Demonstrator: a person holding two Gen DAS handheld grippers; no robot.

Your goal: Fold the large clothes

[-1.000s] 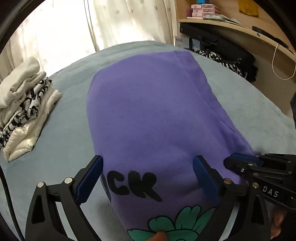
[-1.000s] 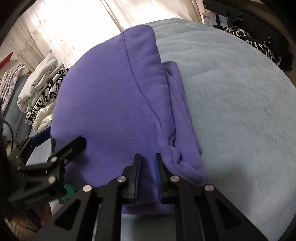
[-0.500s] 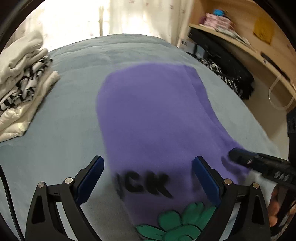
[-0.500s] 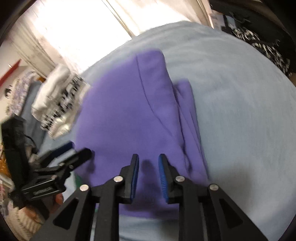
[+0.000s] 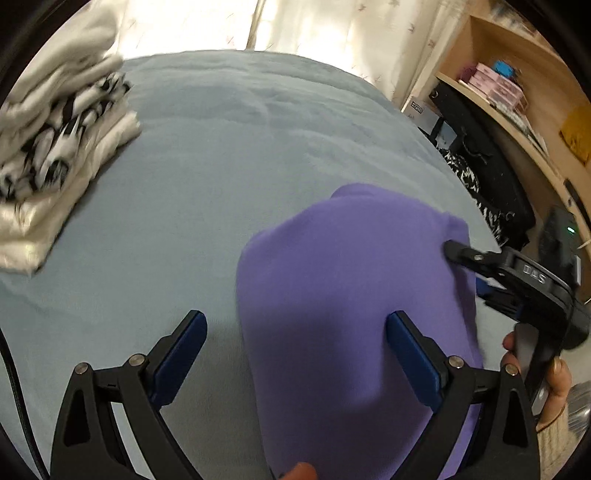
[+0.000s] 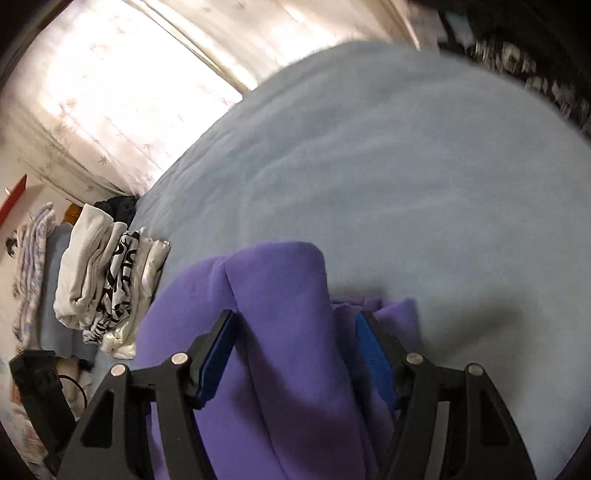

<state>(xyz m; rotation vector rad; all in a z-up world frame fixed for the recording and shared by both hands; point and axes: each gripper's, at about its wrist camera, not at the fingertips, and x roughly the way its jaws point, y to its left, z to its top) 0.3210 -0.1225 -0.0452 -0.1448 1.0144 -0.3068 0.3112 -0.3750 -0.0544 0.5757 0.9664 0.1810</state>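
Observation:
A purple garment (image 5: 351, 295) lies folded on the grey-blue bed (image 5: 258, 147), plain side up. My left gripper (image 5: 295, 350) hovers over its left edge with the jaws wide and still opening. One pad is over the bed, the other over the cloth, and neither presses. In the right wrist view my right gripper (image 6: 295, 350) straddles a thick fold of the purple garment (image 6: 277, 314). Its jaws are opening and the blue pads stand apart from the cloth. The right gripper (image 5: 517, 280) also shows in the left wrist view at the garment's right edge, held by a hand (image 5: 554, 380).
A pile of folded white and black-patterned clothes (image 5: 55, 147) sits at the bed's left side, also seen as the pile of clothes (image 6: 107, 280). A wooden shelf (image 5: 517, 110) and black bags (image 5: 480, 166) stand beyond the bed's right edge. Curtains (image 5: 314, 26) hang behind.
The right jaws, nearly shut on the purple hem, have parted. Both views have swung: the garment now looks shorter and nearer the jaws, and its black lettering and green flower are out of sight.

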